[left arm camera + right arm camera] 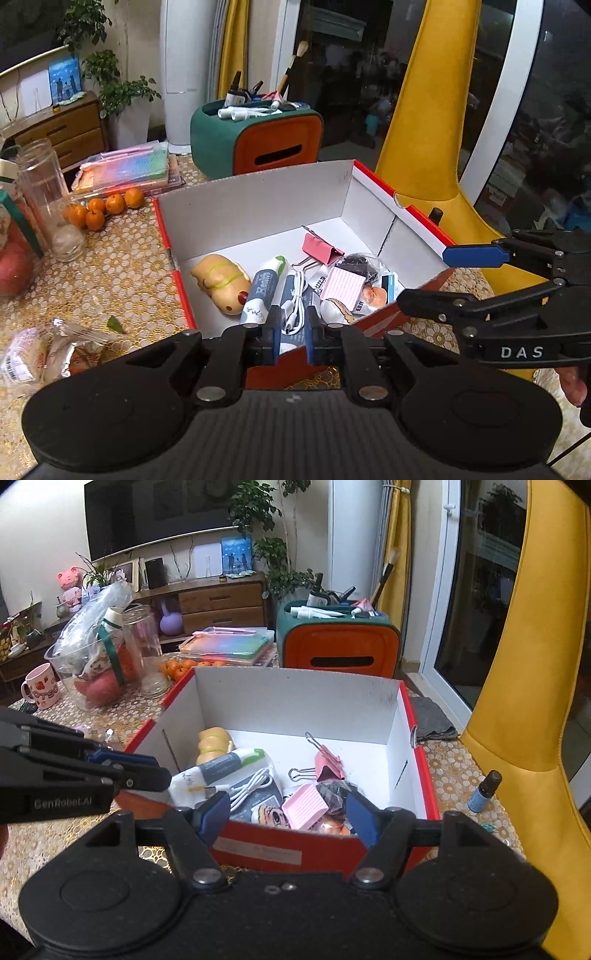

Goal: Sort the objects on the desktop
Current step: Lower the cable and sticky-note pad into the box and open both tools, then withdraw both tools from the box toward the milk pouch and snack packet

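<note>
A red box with white inside [258, 206] [295, 701] stands on the table and holds a tan toy [221, 282], a grey tube [263, 291], a white cable [295, 299], a pink binder clip [320, 249] [328, 766] and a pink notepad [341, 284] [304, 806]. My left gripper [291, 338] hovers at the box's near wall, jaws a narrow gap apart, empty. My right gripper [288, 821] is open and empty over the box's near wall; it also shows in the left wrist view [436, 277].
A small dark dropper bottle [485, 790] stands right of the box. Behind the box are a green-and-orange organiser [255, 136] [338, 638], oranges [99, 208], a glass jar [46, 199], a stack of coloured folders [125, 171]. Wrapped snacks [40, 354] lie front left. A pink mug [40, 686] stands far left.
</note>
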`<state>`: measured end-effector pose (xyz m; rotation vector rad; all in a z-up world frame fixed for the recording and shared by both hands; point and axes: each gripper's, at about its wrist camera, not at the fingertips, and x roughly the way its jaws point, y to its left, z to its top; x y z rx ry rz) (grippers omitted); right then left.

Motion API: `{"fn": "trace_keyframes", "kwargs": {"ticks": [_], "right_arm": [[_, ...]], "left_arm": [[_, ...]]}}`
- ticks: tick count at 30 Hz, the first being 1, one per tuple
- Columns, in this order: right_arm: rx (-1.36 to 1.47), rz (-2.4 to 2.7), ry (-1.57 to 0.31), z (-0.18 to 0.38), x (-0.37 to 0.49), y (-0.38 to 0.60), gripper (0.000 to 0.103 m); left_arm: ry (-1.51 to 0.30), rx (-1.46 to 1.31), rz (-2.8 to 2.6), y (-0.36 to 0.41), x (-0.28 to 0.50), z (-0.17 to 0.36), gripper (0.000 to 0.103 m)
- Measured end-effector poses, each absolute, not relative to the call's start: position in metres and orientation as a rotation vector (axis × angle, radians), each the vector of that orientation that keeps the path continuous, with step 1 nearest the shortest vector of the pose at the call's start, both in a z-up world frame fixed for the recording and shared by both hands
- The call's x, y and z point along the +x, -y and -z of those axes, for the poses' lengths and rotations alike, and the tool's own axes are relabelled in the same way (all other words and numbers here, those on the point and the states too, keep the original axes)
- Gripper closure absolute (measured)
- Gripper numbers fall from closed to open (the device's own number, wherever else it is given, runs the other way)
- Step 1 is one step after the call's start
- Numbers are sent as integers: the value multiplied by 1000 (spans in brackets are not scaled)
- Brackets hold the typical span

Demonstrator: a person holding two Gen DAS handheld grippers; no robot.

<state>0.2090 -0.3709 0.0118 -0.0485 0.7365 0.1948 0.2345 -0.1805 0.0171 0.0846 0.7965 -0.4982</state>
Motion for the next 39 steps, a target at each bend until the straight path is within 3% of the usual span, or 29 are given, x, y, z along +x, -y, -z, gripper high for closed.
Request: {"fn": "trace_keyframes", "kwargs": {"ticks": [6,10,13,14,28,32,39], "right_arm": [[-57,-209,-717,-21,190,360,33],[-51,-220,-704,-26,178,352,28],[-57,-226,-701,-28,170,344,27],[-58,-230,-699,-28,167,341,27],[-80,-317,-674,-35,144,288,14],[-86,-350,-667,-32,144,266,10],[-86,-379,-650,-26,148,232,6]], "left_arm": [[-776,98,500,171,218,-27,88],[-772,89,509,163,208,-31,70],[-760,85,501,155,200,-34,44],[-751,86,495,152,197,-35,40],[-743,23,403,82,181,-35,28],[-736,7,363,56,181,-33,20],[-738,-1,279,15,189,-25,17]]}}
